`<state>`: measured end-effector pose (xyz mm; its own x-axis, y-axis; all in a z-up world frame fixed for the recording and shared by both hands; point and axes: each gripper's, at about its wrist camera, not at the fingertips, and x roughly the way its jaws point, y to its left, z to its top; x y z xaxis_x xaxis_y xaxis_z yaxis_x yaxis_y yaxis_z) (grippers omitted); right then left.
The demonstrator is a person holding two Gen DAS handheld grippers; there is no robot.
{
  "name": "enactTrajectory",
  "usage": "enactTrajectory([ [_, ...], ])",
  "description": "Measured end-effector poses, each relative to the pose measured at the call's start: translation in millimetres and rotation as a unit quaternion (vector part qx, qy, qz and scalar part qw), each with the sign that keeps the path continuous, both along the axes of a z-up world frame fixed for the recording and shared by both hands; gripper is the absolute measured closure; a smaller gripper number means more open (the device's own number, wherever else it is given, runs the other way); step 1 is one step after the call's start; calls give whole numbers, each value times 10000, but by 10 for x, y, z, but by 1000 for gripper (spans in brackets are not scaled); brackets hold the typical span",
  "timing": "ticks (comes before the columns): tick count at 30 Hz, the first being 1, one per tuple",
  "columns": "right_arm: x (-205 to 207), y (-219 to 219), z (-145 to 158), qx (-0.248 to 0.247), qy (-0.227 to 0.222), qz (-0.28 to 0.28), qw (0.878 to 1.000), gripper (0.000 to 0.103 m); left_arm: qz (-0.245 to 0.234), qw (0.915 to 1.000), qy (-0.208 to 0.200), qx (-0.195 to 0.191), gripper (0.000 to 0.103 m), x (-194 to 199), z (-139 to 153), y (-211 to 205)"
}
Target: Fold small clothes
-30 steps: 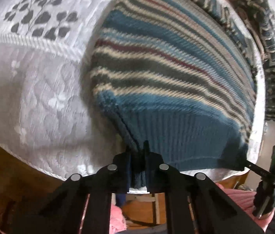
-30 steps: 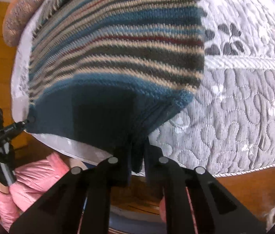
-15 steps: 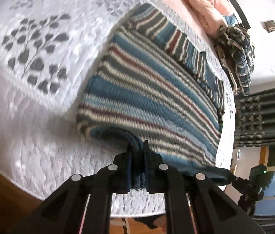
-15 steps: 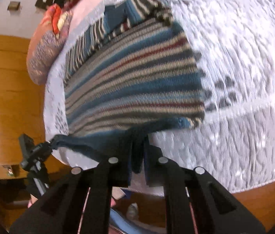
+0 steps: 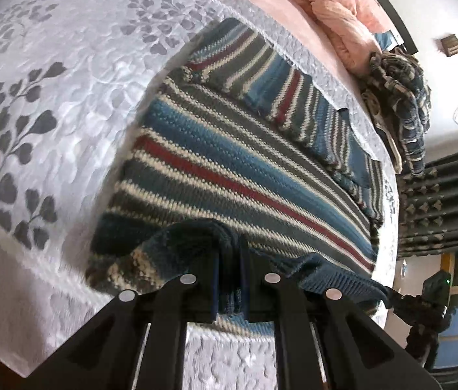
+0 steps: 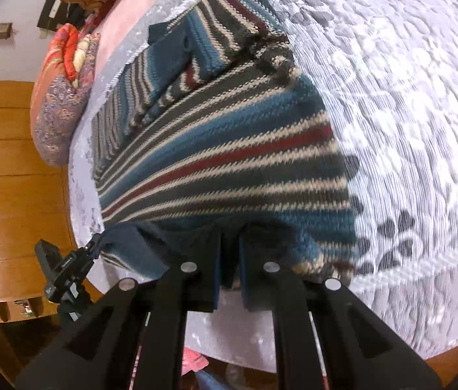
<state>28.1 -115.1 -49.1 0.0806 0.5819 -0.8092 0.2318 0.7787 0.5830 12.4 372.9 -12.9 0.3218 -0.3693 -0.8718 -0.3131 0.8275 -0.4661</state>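
Ribbed sweater hem (image 5: 229,243) — pinched (both jaws)

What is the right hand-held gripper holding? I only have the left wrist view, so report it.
Observer: The right hand-held gripper is shut on the dark blue hem of the striped sweater. The knit fills the gap between its fingers.
Operator: Now tell me what lies beyond the sweater's left edge on that side.
Observer: A red and orange patterned cushion sits at the edge of the white bed cover. A strip of cover separates it from the sweater.
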Motion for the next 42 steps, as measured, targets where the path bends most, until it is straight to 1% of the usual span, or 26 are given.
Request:
enactTrajectory([
  [3,139,0,-144,-22,131,-24,9999,95,-99,9998,69,137,93,117,-103,-36],
  [8,269,1,-362,-59,309,29,9995,95,-90,9996,232,150,90,221,-288,-6],
  [9,289,-6,-425,-42,370,21,9993,94,-69,9996,256,106,89,245,-324,11],
  [13,318,-32,-527,10,471,-26,9989,93,43,9992,388,-118,88,300,-391,63],
  [15,324,-47,-531,41,500,-28,9987,93,77,9987,445,-248,86,306,-384,88],
  [19,315,-92,-473,173,527,-65,9984,90,181,9974,491,-504,80,295,-326,153],
  [20,308,-120,-456,224,542,-85,9982,86,218,9969,480,-578,76,287,-301,176],
  [21,300,-171,-413,193,499,-152,9985,76,290,9967,428,-622,71,271,-249,221],
  [22,299,-218,-363,72,410,-210,9989,69,327,9970,378,-597,68,264,-214,250],
  [23,298,-266,-322,-47,334,-256,9991,65,376,9973,308,-543,62,253,-167,291],
  [25,294,-397,-249,-184,192,-375,9989,65,484,9975,195,-480,61,232,-87,386],
  [27,290,-493,-170,-364,39,-415,9985,65,488,9981,72,-356,61,220,-7,446],
  [29,305,-529,-84,-491,-170,-343,9981,65,338,9993,-70,-160,61,236,82,431],
  [31,330,-511,37,-586,-471,-162,9970,65,93,9996,-257,76,61,276,190,364],
  [32,341,-481,84,-628,-608,-32,9962,65,-65,9990,-369,248,59,299,250,318],
  [34,348,-344,169,-719,-905,439,9923,61,-278,9969,-517,523,52,329,313,257],
  [35,346,-289,177,-764,-969,585,9906,58,-408,9952,-587,675,48,344,326,212],
  [36,337,-188,167,-830,-1022,847,9877,58,-583,9928,-618,843,46,361,317,152],
  [38,318,5,103,-951,-1052,1289,9815,58,-915,9885,-542,1074,45,389,237,39],
  [40,318,146,29,-1160,-1032,1599,9748,57,-1151,9850,-474,1195,45,400,162,-51],
  [42,328,255,-64,-1336,-977,1868,9684,51,-1376,9806,-428,1331,45,423,86,-151],
])
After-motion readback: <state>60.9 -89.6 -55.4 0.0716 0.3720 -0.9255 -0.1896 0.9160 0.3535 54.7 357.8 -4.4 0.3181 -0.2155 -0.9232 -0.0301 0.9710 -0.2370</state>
